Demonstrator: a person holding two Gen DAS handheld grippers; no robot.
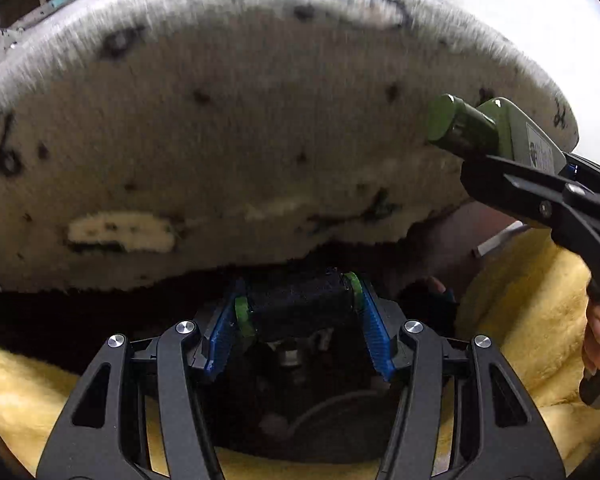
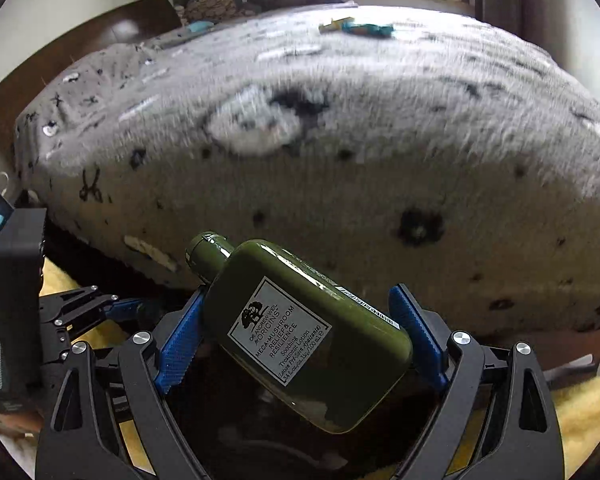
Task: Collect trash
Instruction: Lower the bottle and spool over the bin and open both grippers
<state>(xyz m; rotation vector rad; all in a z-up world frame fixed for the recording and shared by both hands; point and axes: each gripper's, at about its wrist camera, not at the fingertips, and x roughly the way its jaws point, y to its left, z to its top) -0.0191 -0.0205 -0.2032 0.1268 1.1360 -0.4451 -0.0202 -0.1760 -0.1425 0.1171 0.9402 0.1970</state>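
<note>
- Right gripper [image 2: 300,332]: jaws clamped across one green lotion bottle [image 2: 300,320], lifted clear of the bed [image 2: 340,140], probably for binning.
- Left gripper [image 1: 298,316]: jaws clamped endwise on one dark roll [image 1: 300,304] with two green caps.
- Two bright wrappers [image 2: 356,27] lie on the far bed, likely trash left.

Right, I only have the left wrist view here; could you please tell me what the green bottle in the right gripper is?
Observer: In the right wrist view the green bottle shows its label: Origins Mega-Mushroom Relief & Resilience soothing treatment lotion.
Operator: Thank you. Is any other trash visible on the bed?
Observer: Yes, what looks like a teal wrapper lies on the grey blanket, near its far edge.
</note>
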